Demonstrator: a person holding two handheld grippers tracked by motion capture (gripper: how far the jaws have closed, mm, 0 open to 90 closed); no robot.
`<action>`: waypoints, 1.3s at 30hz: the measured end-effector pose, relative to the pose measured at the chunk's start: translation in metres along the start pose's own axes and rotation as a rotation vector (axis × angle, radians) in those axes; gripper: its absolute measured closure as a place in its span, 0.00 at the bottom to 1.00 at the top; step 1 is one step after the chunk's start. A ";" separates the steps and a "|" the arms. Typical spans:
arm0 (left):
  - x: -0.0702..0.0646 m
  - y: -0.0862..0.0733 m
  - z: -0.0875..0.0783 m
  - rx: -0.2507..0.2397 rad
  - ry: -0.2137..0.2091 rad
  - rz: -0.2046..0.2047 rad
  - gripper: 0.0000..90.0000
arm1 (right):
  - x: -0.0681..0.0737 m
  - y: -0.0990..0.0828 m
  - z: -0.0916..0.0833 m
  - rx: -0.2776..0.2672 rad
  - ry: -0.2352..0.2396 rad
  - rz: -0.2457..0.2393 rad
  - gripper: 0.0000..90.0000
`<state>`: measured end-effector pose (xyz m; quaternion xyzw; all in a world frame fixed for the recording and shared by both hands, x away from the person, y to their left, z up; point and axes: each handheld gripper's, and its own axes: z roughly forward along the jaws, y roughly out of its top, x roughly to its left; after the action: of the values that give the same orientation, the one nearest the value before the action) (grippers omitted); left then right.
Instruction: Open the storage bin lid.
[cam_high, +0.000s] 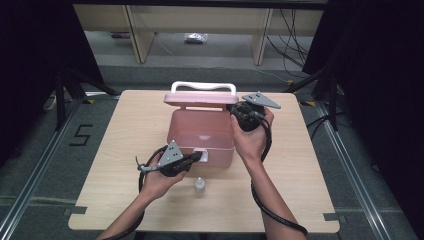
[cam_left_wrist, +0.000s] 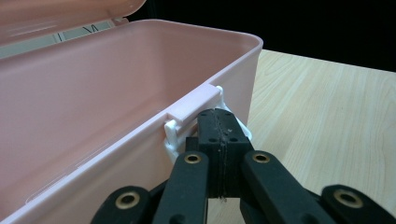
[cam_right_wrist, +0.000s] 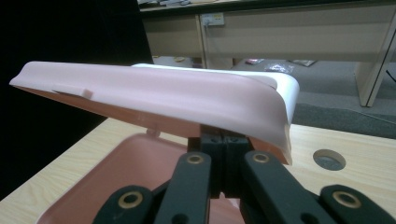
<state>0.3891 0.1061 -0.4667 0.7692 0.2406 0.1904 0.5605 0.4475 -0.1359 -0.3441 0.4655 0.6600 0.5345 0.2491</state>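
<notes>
Facing the white latch (cam_left_wrist: 173, 135), left tool (cam_left_wrist: 219, 122); bottle (cam_high: 199, 186) overhead.

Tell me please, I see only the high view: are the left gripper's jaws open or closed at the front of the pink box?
Observer: Closed. In the left gripper view the left gripper has its pads pressed together against the white latch of the pink box.
Operator: And the right one?
Observer: The right gripper is shut too, its tips under the edge of the raised lid.
Operator: Is something inside the box?
Observer: The part of the inside that I see is bare pink plastic.
</notes>
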 end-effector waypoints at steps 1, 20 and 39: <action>0.000 0.000 0.000 -0.002 0.000 0.000 0.99 | 0.000 0.000 0.001 -0.005 -0.005 0.008 1.00; 0.000 0.000 0.000 -0.002 0.000 0.000 0.99 | 0.000 0.007 0.009 -0.015 -0.018 -0.001 1.00; 0.000 0.000 0.000 -0.002 0.001 0.003 0.99 | -0.002 0.013 0.016 -0.016 -0.043 -0.016 1.00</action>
<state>0.3889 0.1061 -0.4668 0.7689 0.2393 0.1917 0.5610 0.4666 -0.1303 -0.3374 0.4697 0.6539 0.5275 0.2711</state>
